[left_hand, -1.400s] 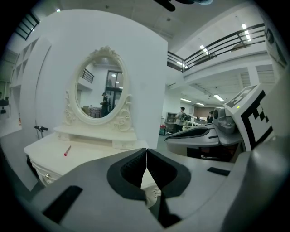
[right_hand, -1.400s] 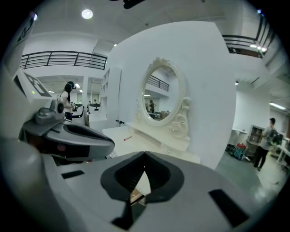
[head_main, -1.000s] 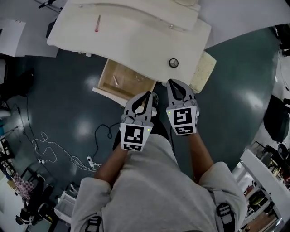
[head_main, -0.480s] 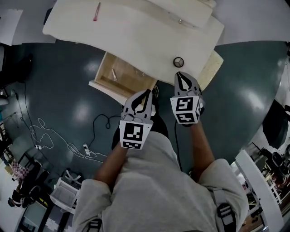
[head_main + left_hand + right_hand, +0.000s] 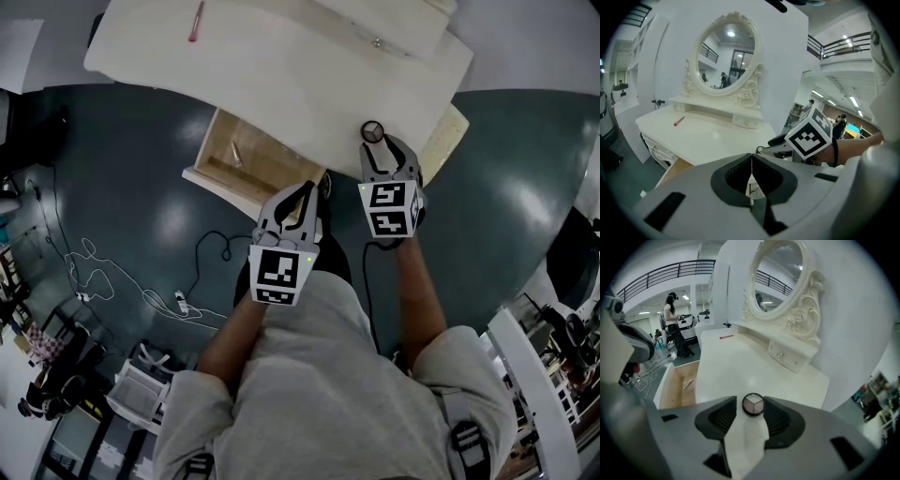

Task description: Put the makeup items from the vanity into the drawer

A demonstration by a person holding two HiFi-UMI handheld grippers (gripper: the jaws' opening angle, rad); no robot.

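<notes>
While the jaws of the right claw [image 5: 751,412] have just been opening, a small round black-rimmed compact [image 5: 753,405] sits between them, seemingly ungripped, ready for grasping; the left claw [image 5: 751,174] is pinched closed, empty.

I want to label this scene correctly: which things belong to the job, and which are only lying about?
Job: round compact, red stick, vanity, open drawer.
Lying about: floor cables, mirror.

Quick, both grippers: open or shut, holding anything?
Left gripper: shut, nothing between its jaws.
Right gripper: open, jaws have just been opening; the round compact sits on the vanity between its tips, not gripped.
</notes>
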